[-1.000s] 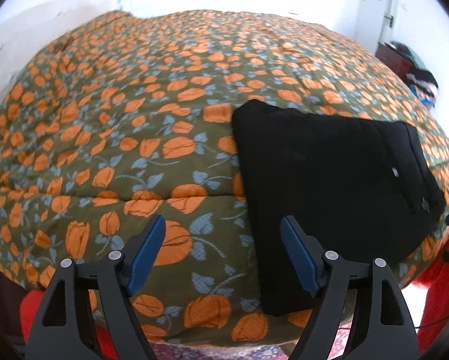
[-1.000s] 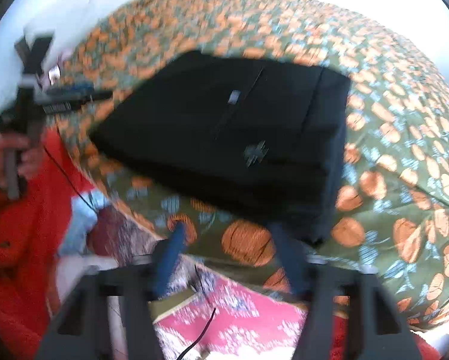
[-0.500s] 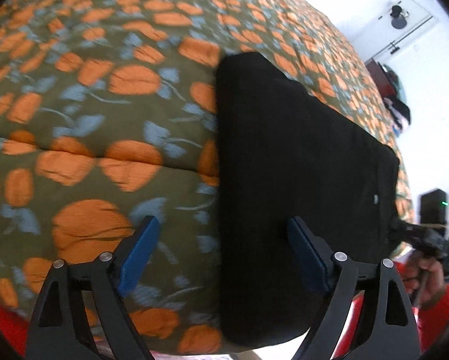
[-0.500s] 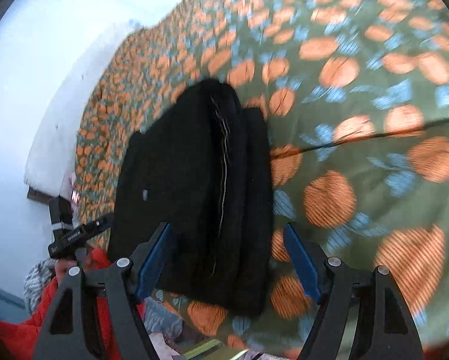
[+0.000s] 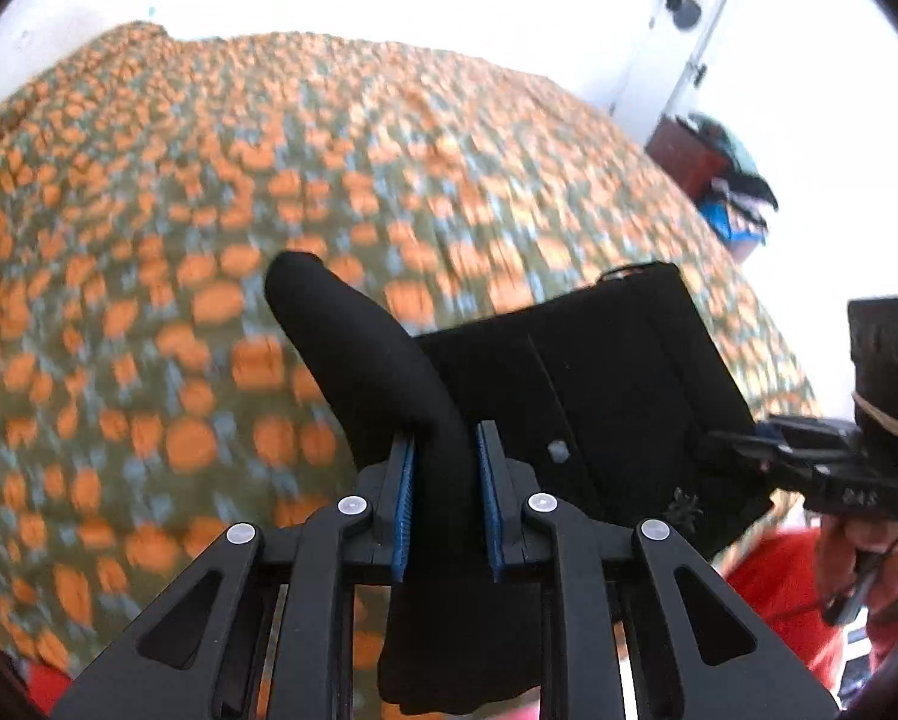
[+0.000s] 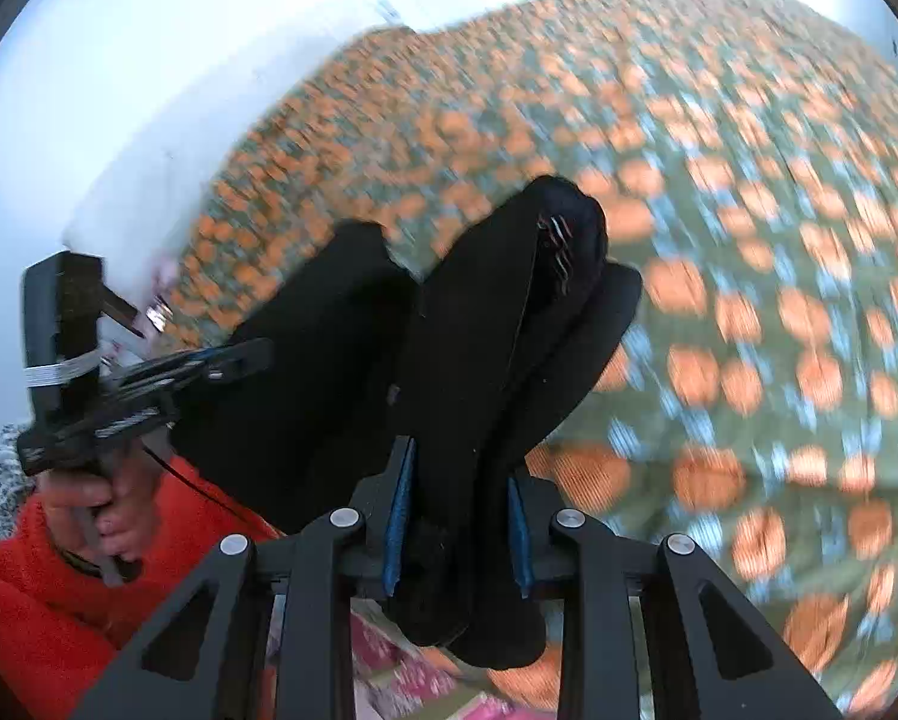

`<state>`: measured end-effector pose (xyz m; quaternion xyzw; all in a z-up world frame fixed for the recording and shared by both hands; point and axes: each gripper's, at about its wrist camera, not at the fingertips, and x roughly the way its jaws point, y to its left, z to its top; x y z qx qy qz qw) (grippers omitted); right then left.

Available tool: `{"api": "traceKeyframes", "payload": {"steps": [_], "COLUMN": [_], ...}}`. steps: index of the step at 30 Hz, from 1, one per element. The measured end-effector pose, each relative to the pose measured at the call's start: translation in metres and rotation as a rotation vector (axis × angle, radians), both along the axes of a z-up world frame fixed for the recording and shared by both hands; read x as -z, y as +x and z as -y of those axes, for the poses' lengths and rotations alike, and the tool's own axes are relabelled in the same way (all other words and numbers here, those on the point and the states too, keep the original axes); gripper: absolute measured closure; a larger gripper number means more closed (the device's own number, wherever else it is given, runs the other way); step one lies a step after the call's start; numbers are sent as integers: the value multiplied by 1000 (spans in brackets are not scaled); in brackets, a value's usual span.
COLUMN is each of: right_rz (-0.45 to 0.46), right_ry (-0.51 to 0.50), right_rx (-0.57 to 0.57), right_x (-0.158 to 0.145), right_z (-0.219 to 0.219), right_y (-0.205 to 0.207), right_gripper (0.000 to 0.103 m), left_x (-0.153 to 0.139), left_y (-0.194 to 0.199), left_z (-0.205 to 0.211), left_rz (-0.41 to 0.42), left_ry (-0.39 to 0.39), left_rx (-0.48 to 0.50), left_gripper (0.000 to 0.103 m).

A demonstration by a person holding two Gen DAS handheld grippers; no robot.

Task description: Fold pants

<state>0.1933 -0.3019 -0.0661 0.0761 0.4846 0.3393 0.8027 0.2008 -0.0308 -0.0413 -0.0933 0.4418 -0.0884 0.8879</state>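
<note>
A bed covered in an olive quilt with orange flowers (image 5: 221, 276) fills both views, wide cloth lying bare to the left. The left gripper (image 5: 446, 501) clamps one edge of the folded black fabric pants (image 5: 616, 396); the right gripper (image 6: 457, 516) clamps the stacked opposite edge, lifted near the bed's edge.

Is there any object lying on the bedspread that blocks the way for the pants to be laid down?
Nothing visible does. Both grippers, left and right, grip the black pants, and the floral bedspread beyond shows only its pattern, though blurred.
</note>
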Motion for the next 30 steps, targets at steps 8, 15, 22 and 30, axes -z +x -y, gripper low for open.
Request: {"api": "traceKeyframes", "payload": {"steps": [8,15,22,30], "right_rz": [88,-156,-97,93], "right_ry": [26,-140,-135,-233], "right_rx": [53,197,197,240], "right_x": [-7,113,99,37], "right_z": [-20,-1,9,26], "right_y": [108,165,154,91], "right_gripper": [75,68,52,1], "left_x": [11,143,105,47], "left_y": [78,111,89,21], "left_z": [-44,-40,-40,-32], "left_rz": [69,-136,-23,112], "left_ry": [51,283,359,420], "left_rx": [-94,-135,-168,-262], "left_gripper": [85,65,17,5]}}
